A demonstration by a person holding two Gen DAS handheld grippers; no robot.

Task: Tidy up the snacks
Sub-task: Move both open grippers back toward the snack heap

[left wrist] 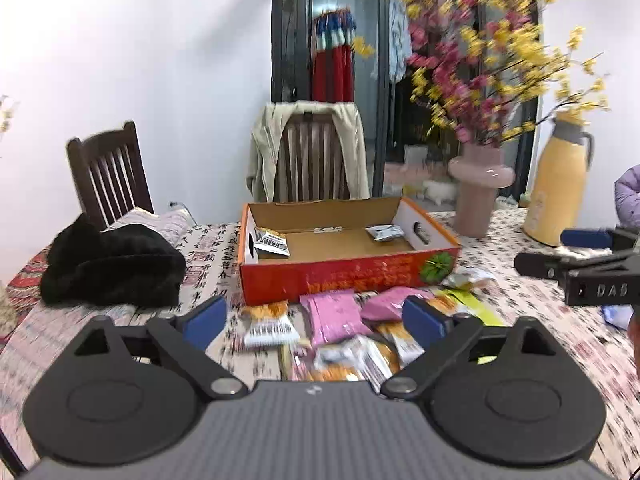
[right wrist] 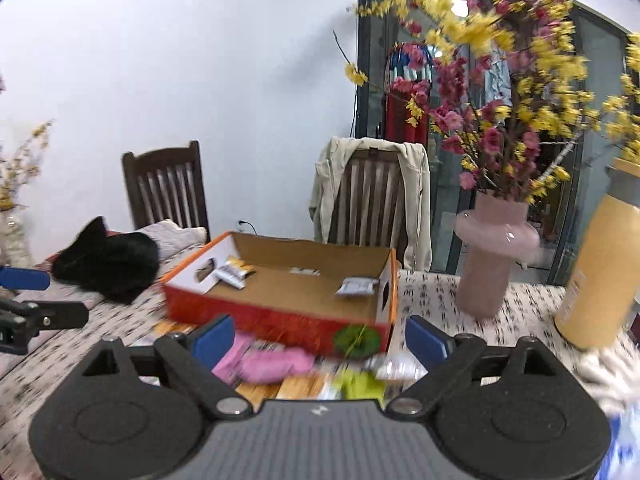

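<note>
An open orange cardboard box (left wrist: 352, 276) (right wrist: 280, 320) stands mid-table, holding a yellow-and-white snack packet at its left end (left wrist: 272, 241) (right wrist: 234, 272) and a grey packet at its right end (left wrist: 385, 233) (right wrist: 356, 287). A pile of snack packets lies before it: pink ones (left wrist: 336, 316) (right wrist: 276, 364), orange ones (left wrist: 268, 320) and a lime-green one (right wrist: 360, 384). My left gripper (left wrist: 316, 320) is open and empty above the pile. My right gripper (right wrist: 320, 338) is open and empty, close to the box's front wall; it also shows in the left wrist view (left wrist: 560, 252).
A black fuzzy garment (left wrist: 112, 264) (right wrist: 108, 264) lies at the table's left. A pink vase of flowers (left wrist: 478, 196) (right wrist: 492, 256) and a yellow thermos (left wrist: 556, 188) (right wrist: 600, 272) stand right of the box. Two wooden chairs (left wrist: 112, 176) (right wrist: 376, 204) stand behind the table.
</note>
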